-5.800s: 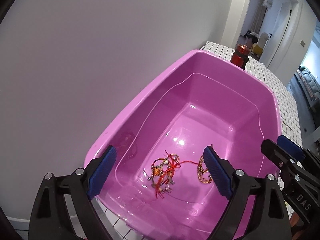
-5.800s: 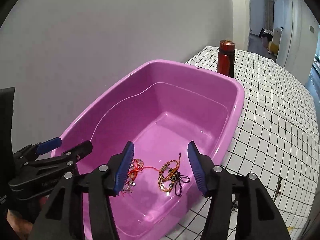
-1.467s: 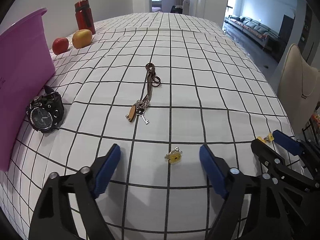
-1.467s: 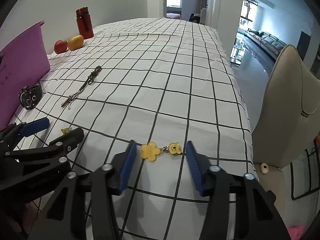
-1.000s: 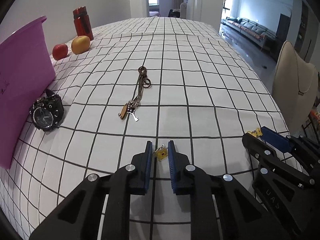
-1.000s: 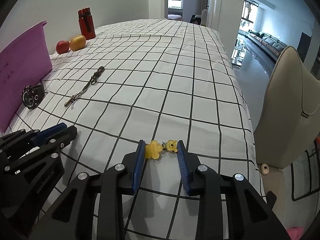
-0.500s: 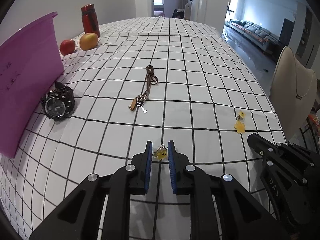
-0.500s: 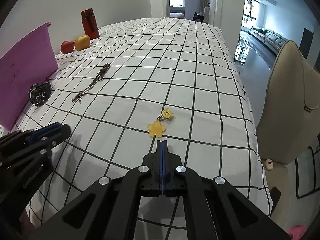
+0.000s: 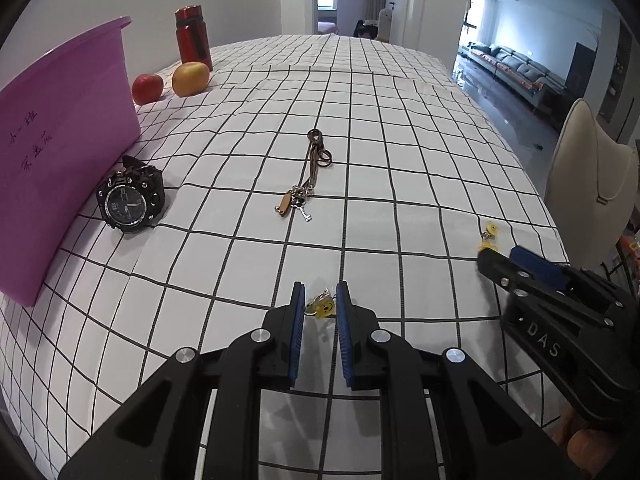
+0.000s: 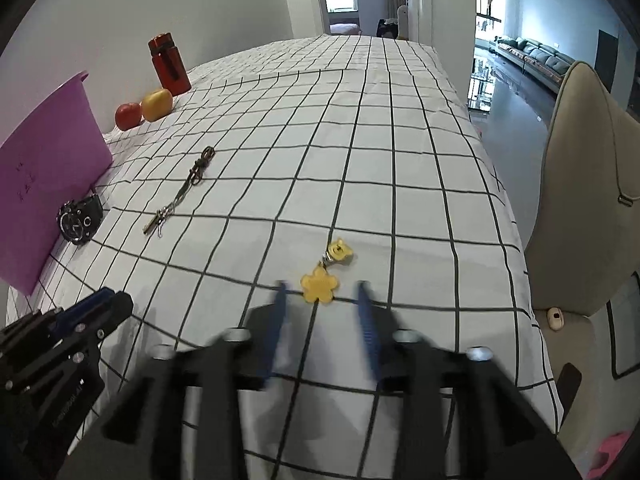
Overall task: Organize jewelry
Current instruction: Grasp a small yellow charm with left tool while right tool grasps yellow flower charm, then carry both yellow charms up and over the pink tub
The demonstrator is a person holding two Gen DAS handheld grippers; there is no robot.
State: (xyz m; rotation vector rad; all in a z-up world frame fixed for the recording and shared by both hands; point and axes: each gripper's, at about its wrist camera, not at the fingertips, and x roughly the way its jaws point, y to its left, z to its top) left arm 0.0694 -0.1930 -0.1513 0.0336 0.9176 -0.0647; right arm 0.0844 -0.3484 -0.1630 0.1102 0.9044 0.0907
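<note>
Left wrist view: left gripper (image 9: pixel 320 304) bottom centre, jaws narrow, clamped on a yellow charm (image 9: pixel 322 306), watch (image 9: pixel 130 199) left by purple tub (image 9: pixel 60 120), keychain (image 9: pixel 306 184) centre; right wrist view: right gripper (image 10: pixel 322 312) blurred, jaws opening, nothing between, flower charm (image 10: pixel 319 285) on the cloth (image 10: pixel 360 160) just ahead.

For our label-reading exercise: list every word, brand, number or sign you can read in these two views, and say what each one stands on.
"DAS": raised letters on the body of the right gripper, seen from the left wrist view.
Handwritten dark characters on the side of the purple tub: not legible.
Lettering on the left gripper body in the right wrist view: too blurred.
Markings on the black watch dial: too small.
</note>
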